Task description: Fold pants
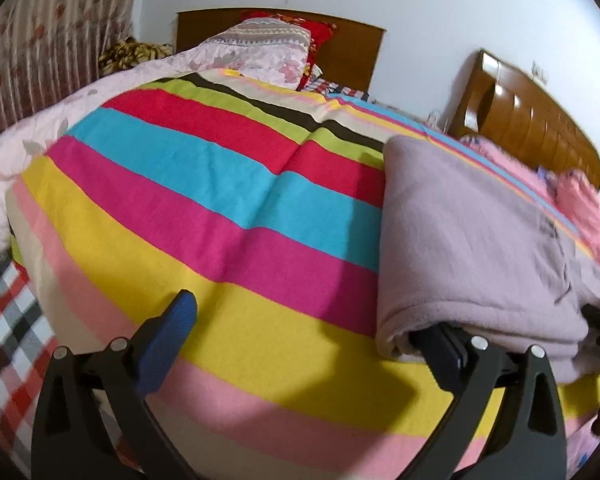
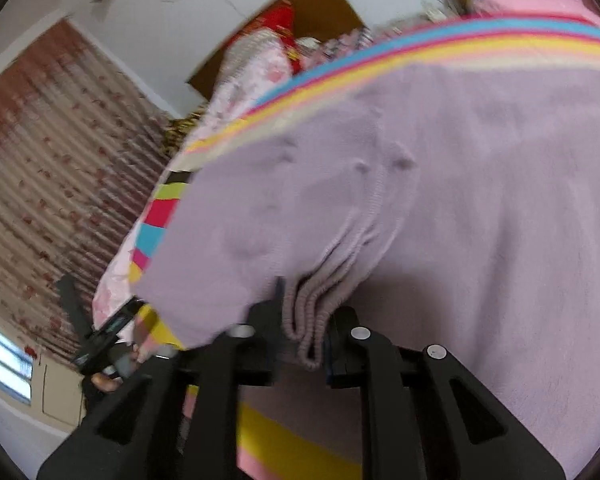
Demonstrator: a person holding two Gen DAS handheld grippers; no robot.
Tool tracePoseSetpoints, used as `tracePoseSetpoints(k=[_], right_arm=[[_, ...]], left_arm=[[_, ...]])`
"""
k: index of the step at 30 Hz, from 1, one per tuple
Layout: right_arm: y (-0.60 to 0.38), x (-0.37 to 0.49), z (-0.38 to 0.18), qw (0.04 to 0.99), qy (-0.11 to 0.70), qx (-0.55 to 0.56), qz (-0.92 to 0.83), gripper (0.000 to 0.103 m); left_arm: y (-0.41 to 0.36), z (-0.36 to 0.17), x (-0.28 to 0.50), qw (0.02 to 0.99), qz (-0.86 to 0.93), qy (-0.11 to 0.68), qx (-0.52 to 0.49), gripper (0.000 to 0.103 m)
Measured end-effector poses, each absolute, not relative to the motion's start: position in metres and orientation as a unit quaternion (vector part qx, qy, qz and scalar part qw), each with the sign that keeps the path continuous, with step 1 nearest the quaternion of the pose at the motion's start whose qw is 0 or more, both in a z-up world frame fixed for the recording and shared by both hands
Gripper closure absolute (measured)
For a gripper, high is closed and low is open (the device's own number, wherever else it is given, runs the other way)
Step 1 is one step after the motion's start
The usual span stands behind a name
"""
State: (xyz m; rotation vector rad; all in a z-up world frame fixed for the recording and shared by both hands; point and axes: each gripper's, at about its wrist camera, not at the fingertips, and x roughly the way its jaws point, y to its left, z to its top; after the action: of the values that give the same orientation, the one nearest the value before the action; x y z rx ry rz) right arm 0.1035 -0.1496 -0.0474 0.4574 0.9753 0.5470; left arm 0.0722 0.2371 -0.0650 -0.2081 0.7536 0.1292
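Left gripper [image 1: 300, 332] spread wide, its right finger tucked beneath the near fold of the lilac pants [image 1: 472, 232], which lie on the striped blanket [image 1: 220, 208]. Right gripper [image 2: 302, 328] pinches the ribbed waistband [image 2: 304, 320]. Risk: withdrawing either may drag the layers askew.

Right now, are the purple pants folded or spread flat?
Folded: the purple pants lie doubled with a rounded fold edge, and stacked ribbed layers sit between the right gripper fingers.

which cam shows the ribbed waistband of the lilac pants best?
Right wrist view. The bunched ribbed waistband sits close up between the right gripper fingers, which pinch it. The left wrist view shows the lilac pants only as a folded stack on the striped blanket; no ribbing can be seen there.
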Motion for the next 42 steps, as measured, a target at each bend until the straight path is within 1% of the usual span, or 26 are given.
tracePoseSetpoints(k=[1,2,4,5,7,9,11,12,13,15,17,19,20,21,23,24,26,28,30,32,34,37,39,42], right_arm=[[-0.152,0.101,-0.047,0.820,0.460,0.215,0.264,0.083],[-0.155,0.097,-0.042,0.821,0.463,0.203,0.267,0.075],[-0.164,0.088,-0.029,0.833,0.447,0.184,0.267,0.065],[-0.168,0.084,-0.023,0.845,0.438,0.170,0.255,0.052],[-0.171,0.077,-0.004,0.880,0.404,0.113,0.223,0.051],[-0.163,0.081,0.010,0.892,0.384,0.078,0.226,0.052],[-0.139,0.090,0.021,0.894,0.372,0.045,0.243,0.051],[-0.127,0.093,0.024,0.894,0.370,0.027,0.249,0.052],[-0.113,0.096,0.026,0.894,0.368,0.007,0.254,0.052],[-0.085,0.103,0.022,0.890,0.373,-0.041,0.258,0.052],[-0.063,0.105,0.007,0.882,0.390,-0.095,0.246,0.052],[-0.061,0.107,-0.013,0.870,0.413,-0.116,0.242,0.052],[-0.064,0.107,-0.025,0.864,0.427,-0.122,0.238,0.051],[-0.070,0.105,-0.030,0.868,0.417,-0.114,0.245,0.050],[-0.079,0.104,-0.032,0.866,0.414,-0.099,0.261,0.048],[-0.084,0.106,-0.030,0.862,0.421,-0.091,0.266,0.046],[-0.095,0.110,-0.021,0.855,0.431,-0.070,0.280,0.043],[-0.104,0.118,-0.008,0.865,0.413,-0.062,0.277,0.043],[-0.103,0.132,0.003,0.874,0.399,-0.072,0.267,0.041],[-0.098,0.145,0.008,0.874,0.394,-0.081,0.273,0.041],[-0.090,0.165,-0.001,0.865,0.406,-0.094,0.278,0.040],[-0.088,0.180,-0.026,0.848,0.440,-0.109,0.275,0.039],[-0.095,0.177,-0.027,0.851,0.428,-0.097,0.288,0.038],[-0.102,0.175,-0.025,0.853,0.424,-0.081,0.292,0.038]], left_arm=[[0.235,-0.062,0.068,0.923,0.062,0.369,-0.085,0.001],[0.231,-0.057,0.060,0.924,0.065,0.372,-0.049,0.001],[0.227,-0.051,0.043,0.924,0.070,0.376,0.012,0.001],[0.228,-0.045,0.029,0.924,0.070,0.375,0.034,0.001],[0.235,-0.028,0.014,0.931,0.068,0.359,0.022,0.001],[0.239,0.004,0.011,0.947,0.051,0.317,-0.034,0.002],[0.232,0.028,0.022,0.956,0.008,0.282,-0.084,0.002],[0.223,0.037,0.034,0.956,-0.019,0.276,-0.100,0.002],[0.211,0.042,0.047,0.954,-0.038,0.280,-0.106,0.002],[0.172,0.041,0.086,0.948,-0.059,0.304,-0.073,0.002],[0.140,0.024,0.116,0.938,-0.072,0.337,-0.029,0.002],[0.127,-0.002,0.137,0.922,-0.065,0.382,-0.016,0.002],[0.127,-0.021,0.145,0.908,-0.069,0.412,-0.025,0.002],[0.129,-0.033,0.149,0.900,-0.068,0.430,-0.030,0.002],[0.128,-0.041,0.146,0.902,-0.067,0.426,-0.009,0.002],[0.127,-0.038,0.145,0.899,-0.068,0.432,-0.001,0.002],[0.130,-0.023,0.146,0.897,-0.080,0.434,-0.017,0.002],[0.134,0.006,0.152,0.907,-0.102,0.406,-0.040,0.002],[0.130,0.024,0.168,0.914,-0.108,0.388,-0.040,0.002],[0.121,0.027,0.197,0.917,-0.101,0.386,-0.019,0.002],[0.113,0.013,0.228,0.906,-0.078,0.416,0.007,0.002],[0.113,-0.028,0.259,0.882,-0.043,0.470,0.021,0.002],[0.114,-0.038,0.259,0.884,-0.044,0.465,0.027,0.001],[0.115,-0.039,0.257,0.888,-0.041,0.457,0.028,0.001]])
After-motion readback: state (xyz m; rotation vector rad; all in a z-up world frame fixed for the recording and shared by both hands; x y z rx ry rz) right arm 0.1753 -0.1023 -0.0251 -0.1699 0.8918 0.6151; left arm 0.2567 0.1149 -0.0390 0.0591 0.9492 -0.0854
